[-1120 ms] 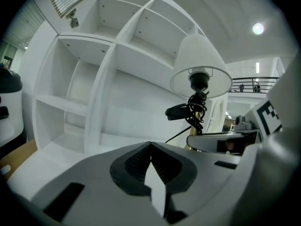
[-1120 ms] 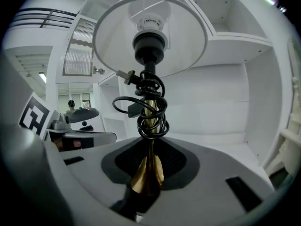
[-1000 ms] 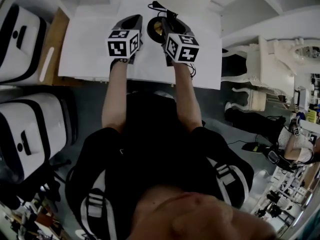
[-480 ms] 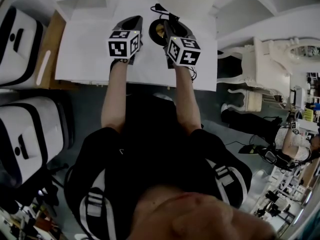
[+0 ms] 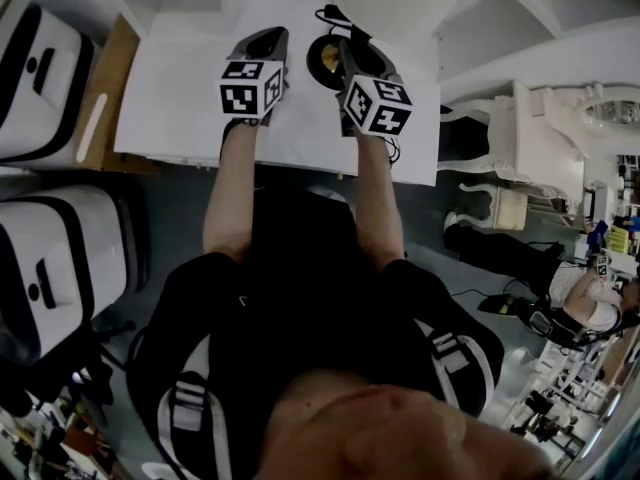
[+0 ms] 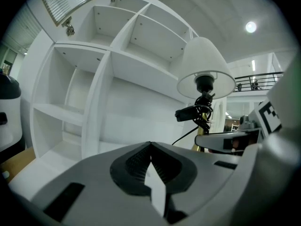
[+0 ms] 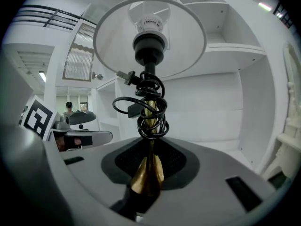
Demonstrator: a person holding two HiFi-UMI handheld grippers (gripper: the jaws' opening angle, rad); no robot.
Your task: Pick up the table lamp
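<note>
The table lamp [image 7: 149, 93] has a white shade [image 7: 150, 36], a brass stem [image 7: 147, 173] and a black cord coiled round the stem [image 7: 146, 108]. My right gripper [image 7: 149, 147] is shut on the brass stem low down, with the lamp upright above it. In the head view the lamp [image 5: 328, 56] shows from above, over the far part of the white table [image 5: 180, 98], just beyond the right gripper [image 5: 352, 50]. The left gripper [image 6: 150, 147] is shut on nothing, to the left of the lamp [image 6: 205, 69]. In the head view the left gripper [image 5: 262, 40] is level with the right.
A white shelf unit [image 6: 94, 79] stands behind the table. White and black cases [image 5: 60, 258] sit on the floor at the left, beside a wooden board [image 5: 105, 98]. A white ornate chair [image 5: 520, 138] is at the right, and another person [image 5: 590, 308] farther off.
My right gripper has shifted slightly to the right with the lamp in it. The left gripper has hardly moved.
</note>
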